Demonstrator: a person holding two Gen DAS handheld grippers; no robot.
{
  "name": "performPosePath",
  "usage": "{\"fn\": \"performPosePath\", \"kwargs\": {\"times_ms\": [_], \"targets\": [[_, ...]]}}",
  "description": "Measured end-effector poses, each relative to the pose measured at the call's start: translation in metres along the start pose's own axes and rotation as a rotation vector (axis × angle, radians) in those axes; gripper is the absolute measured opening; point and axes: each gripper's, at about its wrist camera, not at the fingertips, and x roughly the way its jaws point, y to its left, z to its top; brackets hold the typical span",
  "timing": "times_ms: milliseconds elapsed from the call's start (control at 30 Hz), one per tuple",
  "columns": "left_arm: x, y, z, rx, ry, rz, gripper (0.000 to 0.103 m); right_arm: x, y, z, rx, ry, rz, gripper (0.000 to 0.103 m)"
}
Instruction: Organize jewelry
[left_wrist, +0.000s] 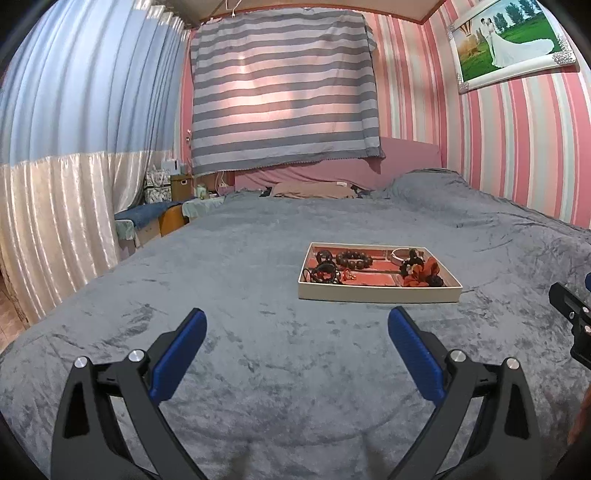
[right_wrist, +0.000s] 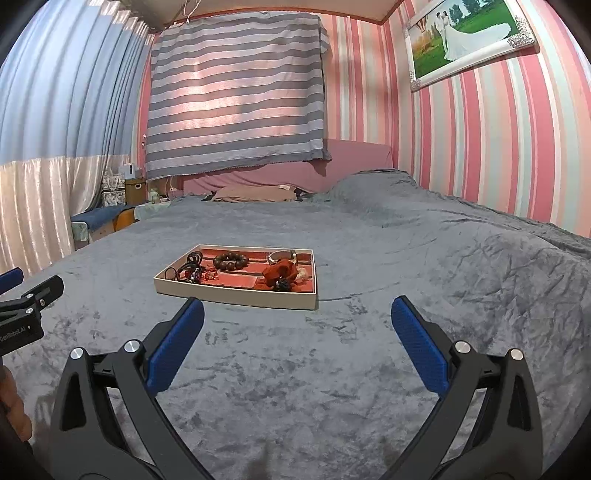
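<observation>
A shallow white jewelry tray with a red divided lining lies on the grey bedspread. Inside it are a dark bead bracelet, a red fabric flower, a pale bangle and several dark hair ties. My left gripper hangs open above the blanket, short of the tray and a little to its left. My right gripper is open too, just before the tray's near right corner. Nothing is between either pair of blue pads.
The grey blanket covers a wide bed. A pink headboard and a pillow lie at the far end. The pink-striped wall runs along the right; curtains and small furniture stand past the bed's left edge.
</observation>
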Motion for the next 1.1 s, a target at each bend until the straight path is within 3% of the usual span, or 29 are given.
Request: {"fn": "performPosePath", "kwargs": {"times_ms": [1100], "targets": [[0.0015,-0.002,-0.0007,0.02,-0.013,0.001,0.096,0.0037,-0.0002,-0.0028,0.006,0.005,-0.006,0.099]]}}
